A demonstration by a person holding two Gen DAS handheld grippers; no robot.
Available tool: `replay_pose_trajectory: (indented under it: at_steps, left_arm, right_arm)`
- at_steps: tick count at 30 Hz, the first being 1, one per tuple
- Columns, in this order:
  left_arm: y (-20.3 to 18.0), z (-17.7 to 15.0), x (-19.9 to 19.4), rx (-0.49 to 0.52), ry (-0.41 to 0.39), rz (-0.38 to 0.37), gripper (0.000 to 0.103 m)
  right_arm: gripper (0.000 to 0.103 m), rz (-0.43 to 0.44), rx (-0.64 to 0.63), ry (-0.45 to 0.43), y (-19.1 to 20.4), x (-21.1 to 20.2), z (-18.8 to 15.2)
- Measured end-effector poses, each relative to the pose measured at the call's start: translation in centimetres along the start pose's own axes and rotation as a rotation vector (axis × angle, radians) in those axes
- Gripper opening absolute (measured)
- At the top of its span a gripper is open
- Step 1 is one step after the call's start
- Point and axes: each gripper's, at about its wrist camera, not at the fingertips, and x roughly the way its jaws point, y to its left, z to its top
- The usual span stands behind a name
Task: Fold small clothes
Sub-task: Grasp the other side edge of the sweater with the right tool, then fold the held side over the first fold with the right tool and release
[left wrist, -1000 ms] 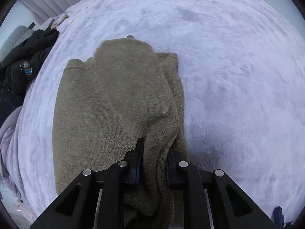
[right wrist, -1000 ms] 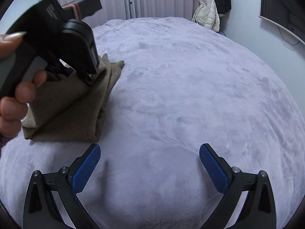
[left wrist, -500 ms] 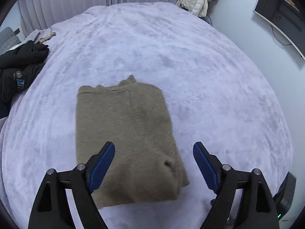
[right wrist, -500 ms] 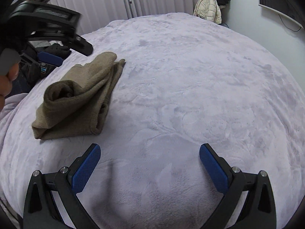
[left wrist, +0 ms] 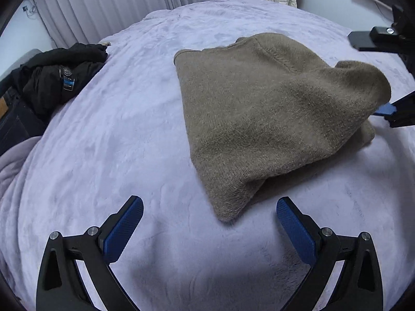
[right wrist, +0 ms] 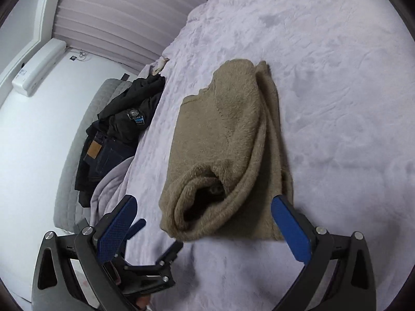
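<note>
the left wrist view alone shows the right gripper (left wrist: 389, 77) at three o'clock, its blue pad at the sweater's raised edge; whether it touches is unclear. only the right wrist view shows the sweater's rolled open end, just ahead of that gripper's wide jaws, plus the left gripper (right wrist: 158, 238) at seven o'clock and jeans (right wrist: 101, 155) at nine o'clock. the left gripper's jaws have just been opening and stand wide, nothing between them, over bare bedspread (left wrist: 129, 142). the folded olive sweater (left wrist: 259, 108) lies on the bedspread toward one o'clock. farther off at ten o'clock lies a black jacket (left wrist: 52, 77).
</note>
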Motion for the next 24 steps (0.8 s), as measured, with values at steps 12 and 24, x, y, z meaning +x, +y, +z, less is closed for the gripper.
replay_pose_trajectory:
  at_steps: [12,24]
  left_arm:
    - [5.3,-1.3,3.3,-0.227,0.026,-0.125,0.101]
    - [5.0,-2.5,4.0,-0.212,0.034,-0.135,0.103]
  right_arm:
    - [0.023,-0.079,-0.277,-0.065,5.3,-0.7,1.3]
    - [0.041,-0.085,-0.191,0.007,-2.4,1.2,0.7]
